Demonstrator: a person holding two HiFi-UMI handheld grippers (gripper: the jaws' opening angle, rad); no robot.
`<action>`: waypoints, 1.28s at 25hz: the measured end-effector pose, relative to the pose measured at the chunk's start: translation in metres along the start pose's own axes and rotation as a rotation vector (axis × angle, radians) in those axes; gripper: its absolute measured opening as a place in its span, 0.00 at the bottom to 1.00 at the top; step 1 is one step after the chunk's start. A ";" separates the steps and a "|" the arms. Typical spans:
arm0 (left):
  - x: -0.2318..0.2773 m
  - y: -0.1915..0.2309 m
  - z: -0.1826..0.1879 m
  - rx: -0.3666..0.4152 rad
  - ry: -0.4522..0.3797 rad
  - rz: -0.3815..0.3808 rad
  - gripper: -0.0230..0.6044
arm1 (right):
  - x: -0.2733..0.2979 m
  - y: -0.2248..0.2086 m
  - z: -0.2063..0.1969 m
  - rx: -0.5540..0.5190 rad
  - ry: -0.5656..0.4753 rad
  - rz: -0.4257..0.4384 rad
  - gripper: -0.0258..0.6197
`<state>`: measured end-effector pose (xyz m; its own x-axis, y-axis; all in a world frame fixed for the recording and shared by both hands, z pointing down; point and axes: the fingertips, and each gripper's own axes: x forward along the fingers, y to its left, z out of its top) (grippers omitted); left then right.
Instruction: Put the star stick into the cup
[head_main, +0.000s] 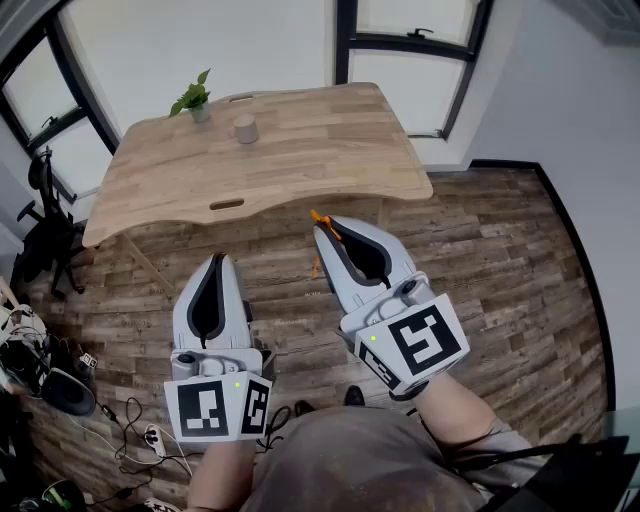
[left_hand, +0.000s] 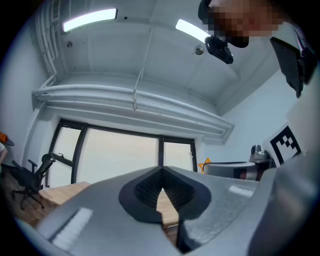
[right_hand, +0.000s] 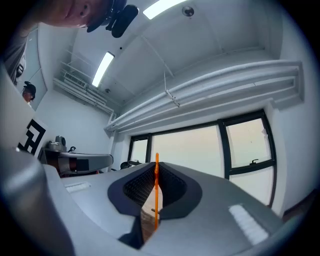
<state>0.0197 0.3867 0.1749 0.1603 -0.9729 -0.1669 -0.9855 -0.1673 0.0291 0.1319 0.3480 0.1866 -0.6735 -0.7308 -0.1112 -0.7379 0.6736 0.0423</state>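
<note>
I have the right gripper (head_main: 320, 228) closed on the star stick (right_hand: 156, 192), a thin, bright orange rod pinched between the dark ribbed pads, so the jaws are held only a sliver apart. In the right gripper view the rod runs straight up through the pinch, with its top just above the jaw tips and its lower end down in the hollow between the jaws. From the head view a short orange piece pokes out past the tips and another stretch hangs below them, over the wooden floor (head_main: 480, 260). The left gripper view catches a small orange star at the stick's end.

My left gripper (head_main: 220, 258) is empty, its tips meeting and nothing between the pads.

The cup (head_main: 245, 128), small and tan, stands on the far part of the wooden table (head_main: 330, 160), just right of a little potted plant (head_main: 193, 98) and well apart from the stick.
</note>
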 end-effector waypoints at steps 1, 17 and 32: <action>0.001 -0.001 0.000 0.001 0.000 0.000 0.04 | 0.000 -0.001 0.000 0.000 -0.002 0.000 0.11; 0.023 -0.040 -0.016 0.019 0.025 0.011 0.04 | -0.018 -0.046 -0.009 0.057 -0.013 0.030 0.11; 0.067 -0.014 -0.057 0.006 0.090 0.055 0.04 | 0.030 -0.074 -0.034 0.127 0.000 0.087 0.11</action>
<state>0.0478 0.3148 0.2198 0.1099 -0.9911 -0.0758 -0.9932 -0.1124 0.0302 0.1649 0.2722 0.2136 -0.7344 -0.6694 -0.1123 -0.6655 0.7426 -0.0747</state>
